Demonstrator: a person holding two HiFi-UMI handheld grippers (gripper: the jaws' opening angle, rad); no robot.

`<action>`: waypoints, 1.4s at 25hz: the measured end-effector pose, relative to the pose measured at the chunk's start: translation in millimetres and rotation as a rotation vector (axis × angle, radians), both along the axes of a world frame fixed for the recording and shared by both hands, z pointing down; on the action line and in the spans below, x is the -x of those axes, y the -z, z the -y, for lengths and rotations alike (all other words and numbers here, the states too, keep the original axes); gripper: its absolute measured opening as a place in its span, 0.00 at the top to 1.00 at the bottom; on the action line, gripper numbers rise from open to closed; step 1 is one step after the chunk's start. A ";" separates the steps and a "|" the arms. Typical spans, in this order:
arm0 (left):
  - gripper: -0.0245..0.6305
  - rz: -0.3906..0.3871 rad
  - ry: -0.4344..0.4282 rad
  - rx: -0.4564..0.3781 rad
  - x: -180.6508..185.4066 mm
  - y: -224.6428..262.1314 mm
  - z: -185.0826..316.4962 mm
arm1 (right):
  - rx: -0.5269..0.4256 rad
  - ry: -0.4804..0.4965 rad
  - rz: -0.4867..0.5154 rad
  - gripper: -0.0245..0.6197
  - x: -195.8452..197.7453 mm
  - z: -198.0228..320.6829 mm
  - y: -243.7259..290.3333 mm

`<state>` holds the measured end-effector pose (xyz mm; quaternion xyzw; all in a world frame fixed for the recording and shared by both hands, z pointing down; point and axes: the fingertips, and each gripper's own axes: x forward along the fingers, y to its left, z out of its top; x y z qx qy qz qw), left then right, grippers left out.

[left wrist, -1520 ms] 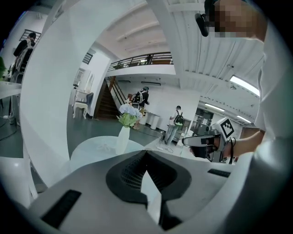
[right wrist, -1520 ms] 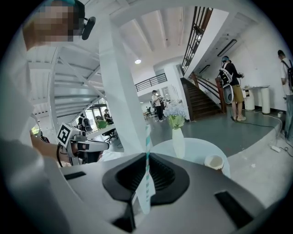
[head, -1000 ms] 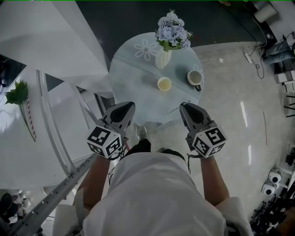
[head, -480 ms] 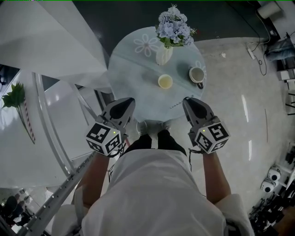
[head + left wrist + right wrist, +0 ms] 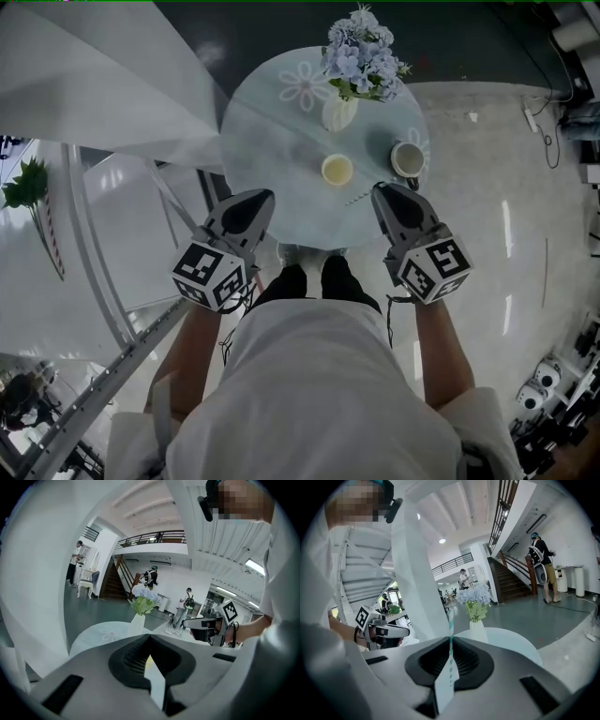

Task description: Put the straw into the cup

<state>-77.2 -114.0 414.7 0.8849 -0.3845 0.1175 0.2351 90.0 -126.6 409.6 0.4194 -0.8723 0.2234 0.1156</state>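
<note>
The cup [image 5: 337, 170], small and pale yellow, stands on the round pale surface [image 5: 272, 141], nearer the person's edge than the middle. Beyond the cup, toward the far rim, a white vase [image 5: 339, 112] holds a bunch of blue-white flowers [image 5: 364, 58]. To the right of the cup and apart from it sits a mug [image 5: 406, 158], close to the right rim.

The right gripper [image 5: 451, 638] has its jaws pressed together on the straw [image 5: 451, 619], a thin one with teal stripes. The straw runs up through the seam of the jaws and sticks out past their tips. In the head view these tips hover to the near right of the cup, just on the near side of the mug. The free end of the straw reaches out from them toward the left, over the near edge of the surface. It stops short of the cup and does not touch it.

The left gripper [image 5: 150, 637] has its jaws closed tip to tip with nothing between them. It hangs to the near left of the cup, at the near-left rim, well apart from the cup. The two grippers flank the cup at roughly the same level. Each shows in the other's gripper view, marker cube toward the camera.
</note>
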 end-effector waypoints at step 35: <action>0.93 0.016 0.203 0.101 -13.9 -52.9 26.3 | 0.004 0.355 -0.122 0.90 43.8 86.2 -75.0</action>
